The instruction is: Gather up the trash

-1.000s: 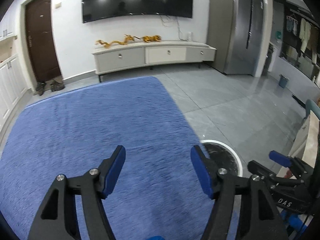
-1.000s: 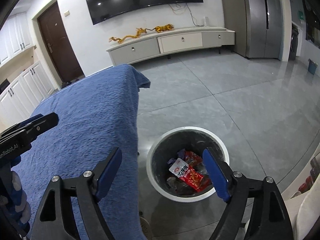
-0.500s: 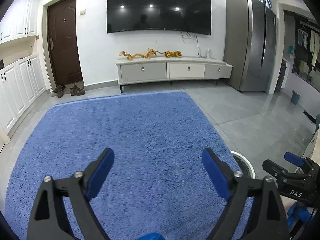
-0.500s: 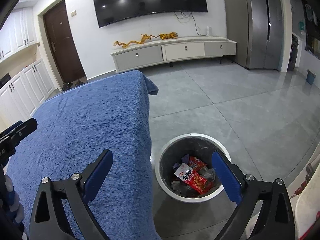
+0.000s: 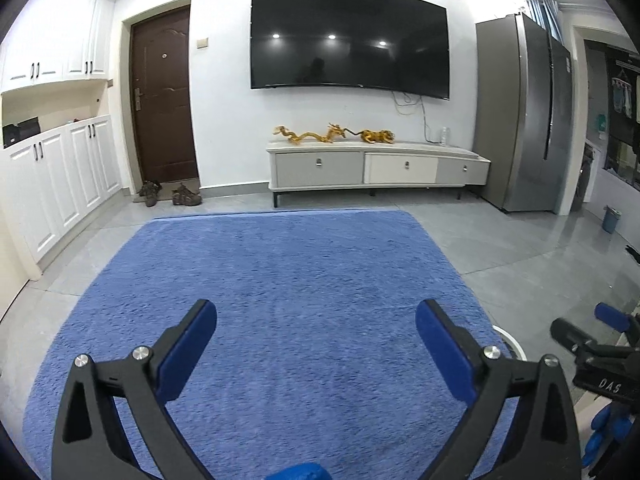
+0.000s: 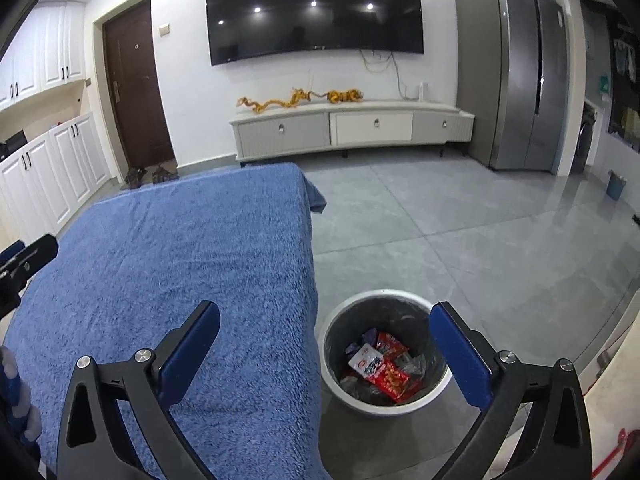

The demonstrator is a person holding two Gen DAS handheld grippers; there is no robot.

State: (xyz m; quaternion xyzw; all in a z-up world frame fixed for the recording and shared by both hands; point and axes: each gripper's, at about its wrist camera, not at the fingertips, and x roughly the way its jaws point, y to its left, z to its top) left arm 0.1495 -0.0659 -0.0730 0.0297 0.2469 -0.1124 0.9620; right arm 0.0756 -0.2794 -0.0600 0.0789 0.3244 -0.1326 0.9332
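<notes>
A round bin (image 6: 434, 312) with a white rim and dark liner stands on the floor right of the blue-covered table (image 6: 180, 264). Red and white snack wrappers (image 6: 384, 372) lie inside it. My right gripper (image 6: 325, 354) is open and empty, held above the table's right edge and the bin. My left gripper (image 5: 316, 354) is open and empty above the blue cloth (image 5: 280, 280). Only a sliver of the bin rim (image 5: 512, 340) shows in the left wrist view. The right gripper (image 5: 592, 344) shows at that view's right edge.
A white TV cabinet (image 5: 376, 168) with gold dragon ornaments stands under a wall TV (image 5: 348, 40). A grey fridge (image 5: 524, 120) is at the right, a brown door (image 5: 162, 92) and white cupboards (image 5: 52, 184) at the left. Grey tiled floor (image 6: 460, 232) surrounds the table.
Both grippers have risen and tilted up, showing more of the room. Both sets of jaws have opened wider. The bin now sits lower in the right wrist view.
</notes>
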